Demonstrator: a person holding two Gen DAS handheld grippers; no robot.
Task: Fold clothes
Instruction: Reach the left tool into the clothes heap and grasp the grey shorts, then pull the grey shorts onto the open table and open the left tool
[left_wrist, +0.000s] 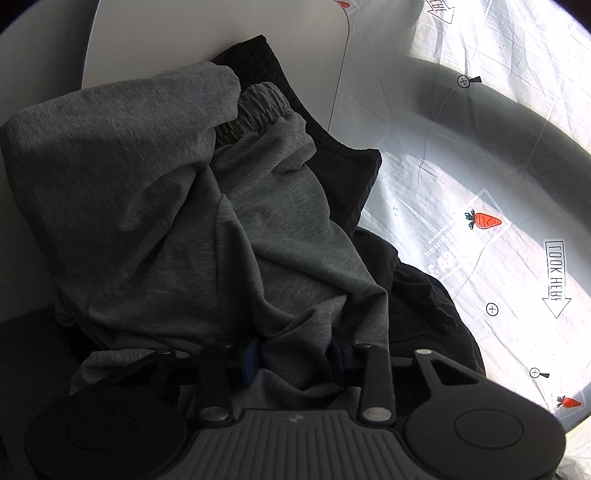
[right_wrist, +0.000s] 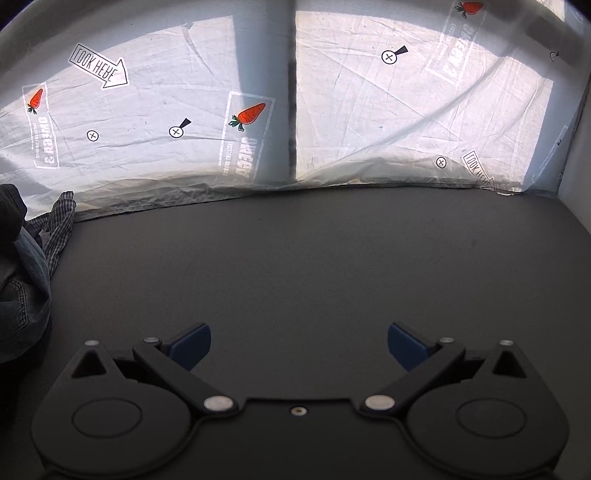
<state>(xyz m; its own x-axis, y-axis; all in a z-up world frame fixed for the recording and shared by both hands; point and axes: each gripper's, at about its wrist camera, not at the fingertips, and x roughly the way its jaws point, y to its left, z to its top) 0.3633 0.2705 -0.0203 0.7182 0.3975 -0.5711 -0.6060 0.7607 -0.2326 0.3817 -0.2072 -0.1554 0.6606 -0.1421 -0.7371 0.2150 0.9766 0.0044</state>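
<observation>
**Grey sweat garment pinched in my left gripper, right gripper spread**

My left gripper (left_wrist: 295, 354) pinches a fold of the heather-grey jersey garment with an elastic waistband (left_wrist: 192, 206), which bunches up right in front of the camera. Beneath and beside it lies a black fabric garment (left_wrist: 347, 173), against the white carrot-printed sheet (left_wrist: 461, 155). My right gripper (right_wrist: 298, 345) hovers with its blue-padded fingers spread apart over the dark grey tabletop (right_wrist: 314, 258). At that view's left edge sit crumpled blue denim jeans (right_wrist: 22, 280) and a checked cloth (right_wrist: 59, 225).
</observation>
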